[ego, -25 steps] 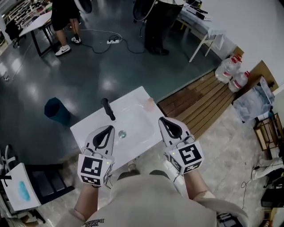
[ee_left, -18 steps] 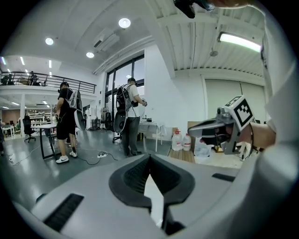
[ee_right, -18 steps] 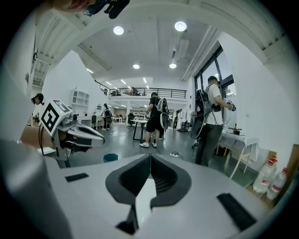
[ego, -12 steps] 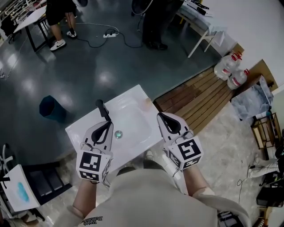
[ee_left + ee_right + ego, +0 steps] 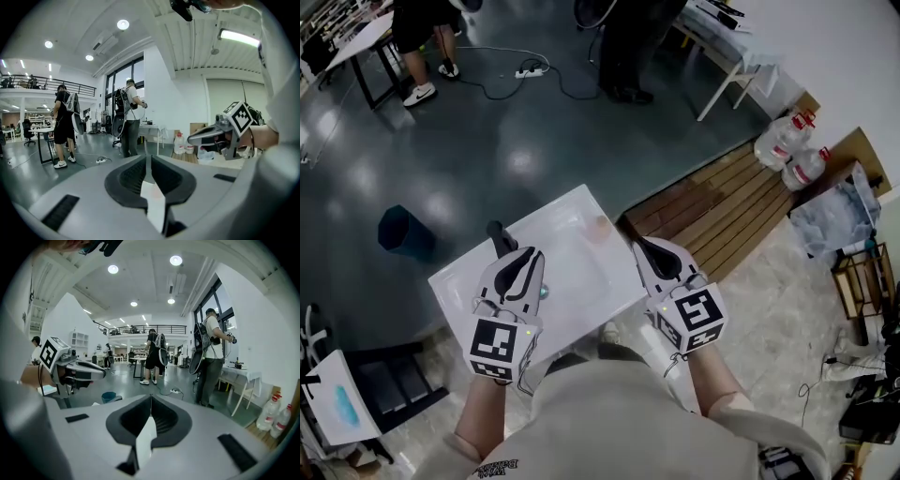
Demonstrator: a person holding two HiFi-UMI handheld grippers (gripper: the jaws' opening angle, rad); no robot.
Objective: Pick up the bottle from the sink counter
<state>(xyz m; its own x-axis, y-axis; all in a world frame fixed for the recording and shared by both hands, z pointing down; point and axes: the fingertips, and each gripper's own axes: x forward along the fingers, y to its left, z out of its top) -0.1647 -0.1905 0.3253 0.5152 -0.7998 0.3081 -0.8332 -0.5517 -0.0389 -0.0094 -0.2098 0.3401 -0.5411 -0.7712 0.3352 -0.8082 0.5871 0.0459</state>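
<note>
- My left claw has its jaws pressed together on nothing, over the sink's left side, beside the black tap.
- My right claw is closed too and empty, at the sink's right edge.
- The small pinkish bottle stands on the sink's far right corner, touching neither claw.

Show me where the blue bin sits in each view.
Head view: blue bin on the dark floor, left of the sink counter.
Left gripper view: not in it.
Right gripper view: blue bin left of centre, below the left hand-held gripper.
Shared landmark: water jugs, in all three.
</note>
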